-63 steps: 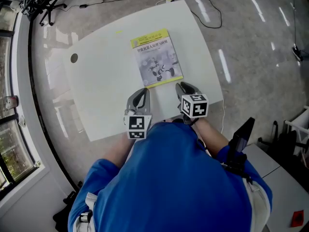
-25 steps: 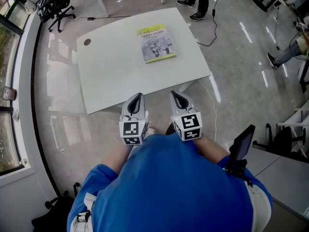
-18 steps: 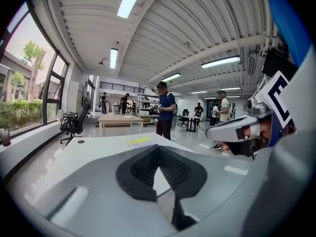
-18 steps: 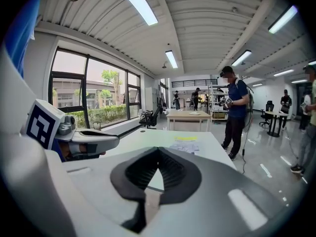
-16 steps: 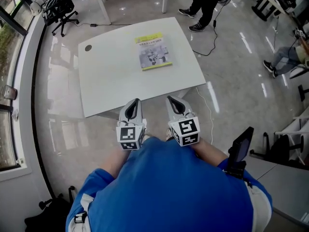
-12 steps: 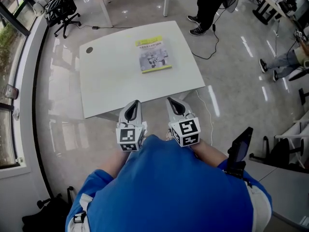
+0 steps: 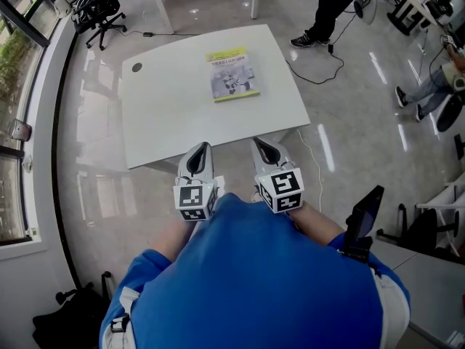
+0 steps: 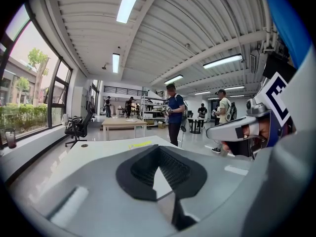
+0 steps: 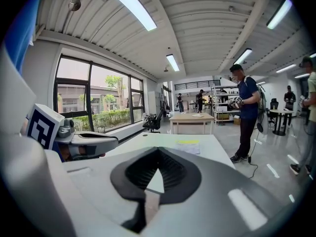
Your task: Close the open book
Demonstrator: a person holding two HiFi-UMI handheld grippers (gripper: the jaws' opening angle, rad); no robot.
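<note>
The book (image 7: 234, 74) lies closed on the far part of the white desk (image 7: 167, 115). The left tool (image 7: 202, 151) and the right tool (image 7: 261, 148) have their jaws together and hold nothing, at the desk's near edge.

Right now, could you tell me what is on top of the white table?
A closed book lies flat on the table, cover up, toward the far side. A small dark disc marks its far left corner. Whatever is under the book is covered.
</note>
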